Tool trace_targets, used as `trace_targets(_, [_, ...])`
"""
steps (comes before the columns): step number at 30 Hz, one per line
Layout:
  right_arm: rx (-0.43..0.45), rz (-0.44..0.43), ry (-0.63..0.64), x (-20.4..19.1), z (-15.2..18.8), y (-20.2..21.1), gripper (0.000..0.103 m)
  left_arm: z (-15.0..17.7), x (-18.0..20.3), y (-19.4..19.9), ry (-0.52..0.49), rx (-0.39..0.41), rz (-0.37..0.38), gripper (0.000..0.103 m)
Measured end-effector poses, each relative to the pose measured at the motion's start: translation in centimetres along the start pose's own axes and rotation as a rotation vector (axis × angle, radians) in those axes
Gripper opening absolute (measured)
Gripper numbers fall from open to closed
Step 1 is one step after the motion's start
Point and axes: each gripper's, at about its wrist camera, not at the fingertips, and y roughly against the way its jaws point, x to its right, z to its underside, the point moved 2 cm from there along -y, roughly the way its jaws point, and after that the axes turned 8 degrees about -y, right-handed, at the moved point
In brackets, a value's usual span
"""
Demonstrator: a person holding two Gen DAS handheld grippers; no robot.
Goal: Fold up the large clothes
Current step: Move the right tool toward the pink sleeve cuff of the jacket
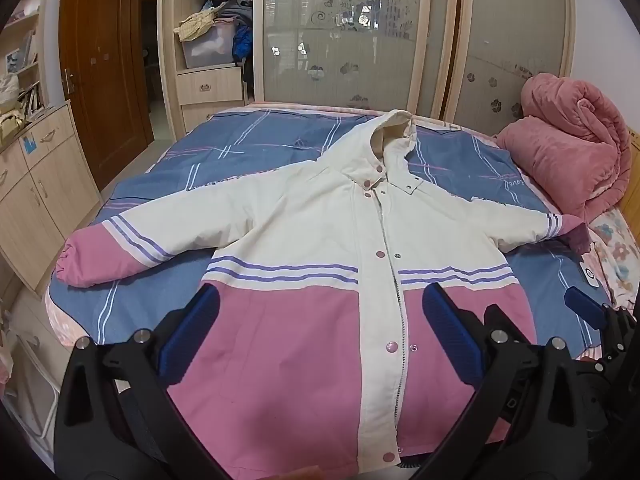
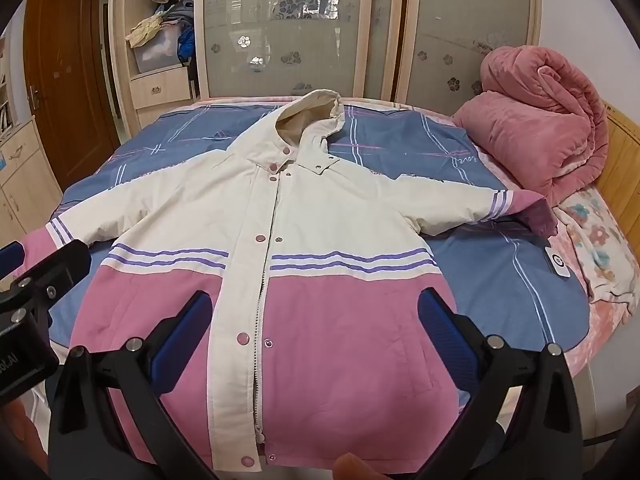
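Observation:
A large cream and pink hooded jacket [image 1: 320,240] lies flat, front up, on the bed, sleeves spread out to both sides and hood at the far end. It also shows in the right wrist view [image 2: 320,220]. My left gripper [image 1: 320,320] is open and empty, hovering above the jacket's pink lower part near the hem. My right gripper [image 2: 316,320] is open and empty over the same lower part, a little to the right. The right gripper also shows at the right edge of the left wrist view [image 1: 600,320].
The bed has a blue striped sheet [image 1: 240,148]. A rolled pink quilt [image 1: 568,148] lies at the far right of the bed. A wardrobe [image 1: 360,32] stands behind the bed. Wooden cabinets [image 1: 36,184] and a door [image 1: 100,60] stand at the left.

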Motion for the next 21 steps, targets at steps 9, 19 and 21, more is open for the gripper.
trace_targets(9, [-0.011, 0.001, -0.002, 0.0, 0.1, -0.4, 0.102, 0.1, 0.0, 0.1, 0.001, -0.006, -0.001, 0.101])
trace_targets(19, [-0.022, -0.001, 0.001, 0.0, 0.3, -0.9, 0.102, 0.8, 0.1, -0.7, -0.001, -0.013, -0.001, 0.101])
trace_targets(21, [-0.027, -0.001, 0.001, 0.0, 0.2, -1.1, 0.102, 0.9, 0.1, -0.8, 0.000, -0.014, -0.001, 0.101])
